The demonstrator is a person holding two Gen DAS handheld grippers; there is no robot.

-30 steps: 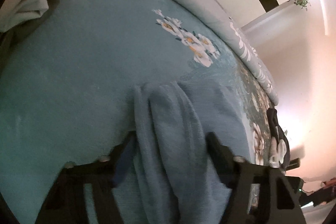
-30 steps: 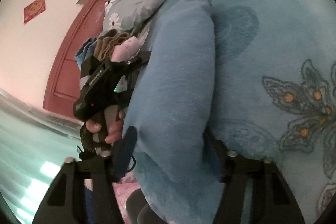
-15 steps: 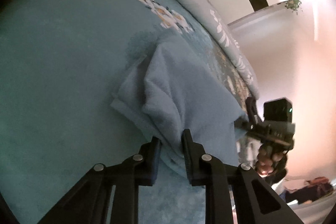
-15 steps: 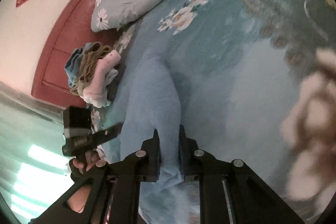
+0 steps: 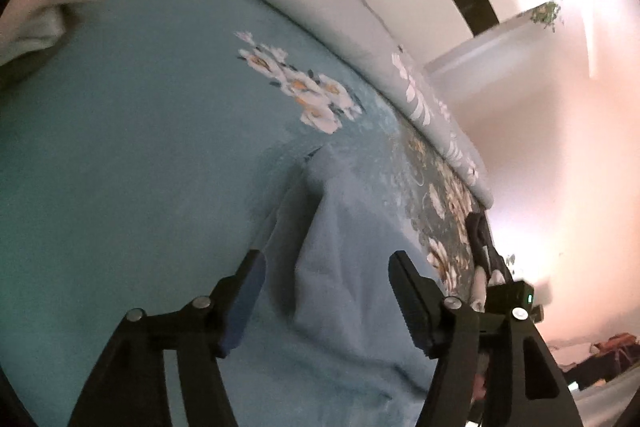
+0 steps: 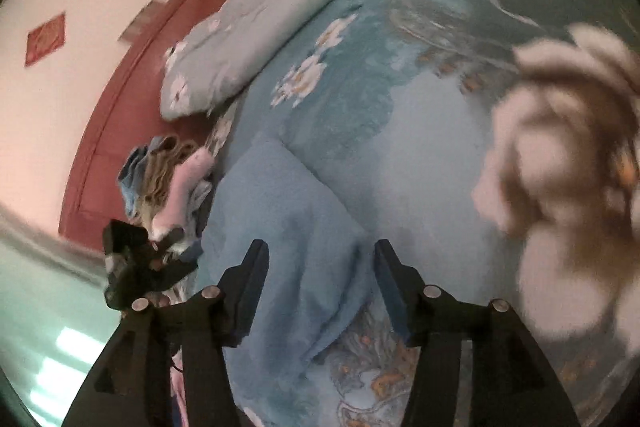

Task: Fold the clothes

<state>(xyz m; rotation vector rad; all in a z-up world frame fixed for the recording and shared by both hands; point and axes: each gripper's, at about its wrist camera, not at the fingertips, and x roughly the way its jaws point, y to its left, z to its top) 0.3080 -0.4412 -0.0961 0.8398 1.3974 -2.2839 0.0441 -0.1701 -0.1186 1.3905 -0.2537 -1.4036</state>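
Blue garment on floral bedspread.

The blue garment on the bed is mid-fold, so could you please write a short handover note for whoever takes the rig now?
Left gripper: open, fingers either side of the blue garment, holding nothing.
Right gripper: open over the same garment, also released.
The garment lies folded over on the floral bedspread.
A pile of other clothes sits by the pillow.
Left to do: finish the fold, then probably the pile.
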